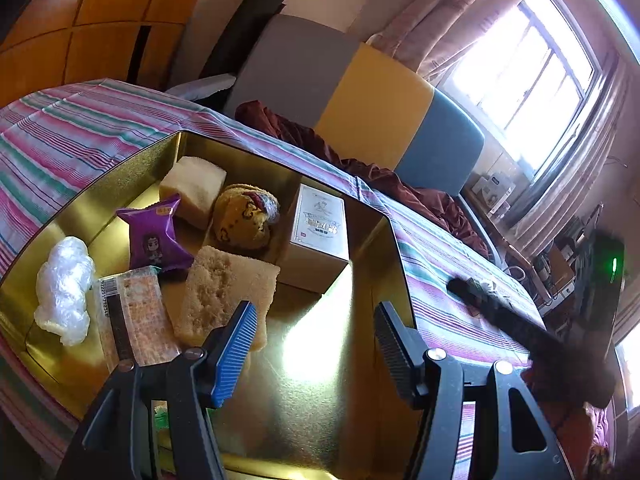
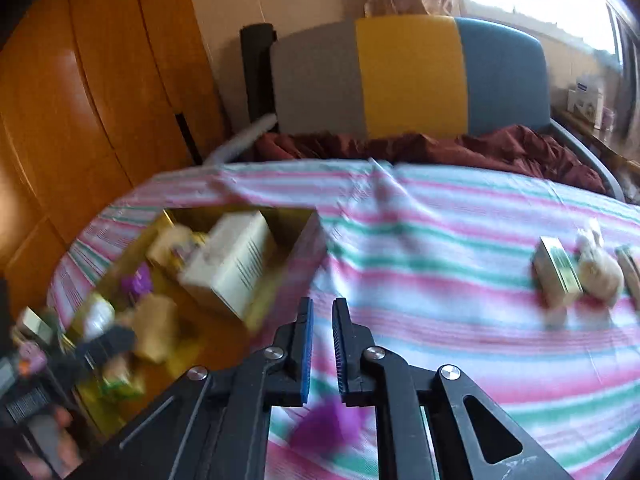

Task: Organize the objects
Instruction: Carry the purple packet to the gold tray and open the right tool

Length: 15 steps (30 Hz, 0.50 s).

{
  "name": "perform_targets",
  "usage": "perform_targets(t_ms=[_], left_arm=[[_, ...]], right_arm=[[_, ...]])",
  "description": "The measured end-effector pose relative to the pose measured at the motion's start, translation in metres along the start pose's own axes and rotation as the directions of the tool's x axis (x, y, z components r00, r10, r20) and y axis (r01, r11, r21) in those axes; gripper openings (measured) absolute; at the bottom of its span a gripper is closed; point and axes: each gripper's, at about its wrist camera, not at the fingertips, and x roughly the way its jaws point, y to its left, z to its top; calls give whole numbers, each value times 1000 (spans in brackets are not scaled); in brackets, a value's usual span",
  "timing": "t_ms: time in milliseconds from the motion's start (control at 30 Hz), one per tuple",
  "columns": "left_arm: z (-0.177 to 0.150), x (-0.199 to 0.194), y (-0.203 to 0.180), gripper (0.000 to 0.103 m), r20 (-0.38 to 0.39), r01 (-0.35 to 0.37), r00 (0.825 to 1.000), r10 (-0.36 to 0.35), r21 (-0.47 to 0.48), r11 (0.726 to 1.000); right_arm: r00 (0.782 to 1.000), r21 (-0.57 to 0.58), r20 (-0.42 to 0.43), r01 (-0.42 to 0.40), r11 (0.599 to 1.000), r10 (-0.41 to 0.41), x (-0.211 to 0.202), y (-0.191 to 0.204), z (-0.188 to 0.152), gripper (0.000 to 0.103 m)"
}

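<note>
An open gold tin [image 1: 120,184] lies on the striped cloth. Inside are a purple snack packet [image 1: 156,236], a white plastic wad [image 1: 64,288], a clear barcoded pack [image 1: 136,316], a porous beige slab [image 1: 228,288], a pale cube [image 1: 194,188], a yellow patterned round pouch [image 1: 242,216] and a white box [image 1: 318,232]. My left gripper [image 1: 316,312] hangs open over the tin's bare floor, holding nothing. My right gripper [image 2: 323,302] is shut with nothing between its pads, over the cloth to the right of the tin [image 2: 308,240]. A blurred purple thing [image 2: 324,420] lies below it.
On the cloth at the right sit a small gold box [image 2: 558,270] and a cream pouch [image 2: 600,268]. A grey, yellow and blue chair back [image 2: 408,76] with dark red fabric stands behind the table. A wooden wardrobe [image 2: 80,100] is at the left.
</note>
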Motion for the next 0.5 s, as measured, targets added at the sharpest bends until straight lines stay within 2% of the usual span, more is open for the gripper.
perform_targets(t_ms=[100, 133, 200, 233, 333, 400, 500], left_arm=[[1, 0, 1, 62, -4, -3, 1000, 3, -5, 1000], [2, -1, 2, 62, -1, -1, 1000, 1, -9, 1000], [3, -2, 2, 62, 3, -5, 1000, 5, -14, 1000], [3, -3, 3, 62, 7, 1, 1000, -1, -17, 1000], [3, -3, 3, 62, 10, 0, 1000, 1, -23, 1000], [3, -1, 3, 62, 3, 9, 1000, -9, -30, 1000], [1, -1, 1, 62, 0, 8, 1000, -8, -25, 1000]], right_arm=[[1000, -43, 27, 9, 999, -8, -1, 13, 14, 12], [1000, -33, 29, 11, 999, -10, -1, 12, 16, 15], [999, -12, -2, 41, 999, -41, -1, 8, 13, 56], [998, -11, -12, 60, 998, -60, -3, 4, 6, 61], [995, -16, -88, 54, 998, -55, -4, -6, -16, 61], [986, -32, -159, 51, 998, -55, 1, -9, -34, 61], [974, -67, -219, 42, 997, -55, 11, -5, -55, 59]])
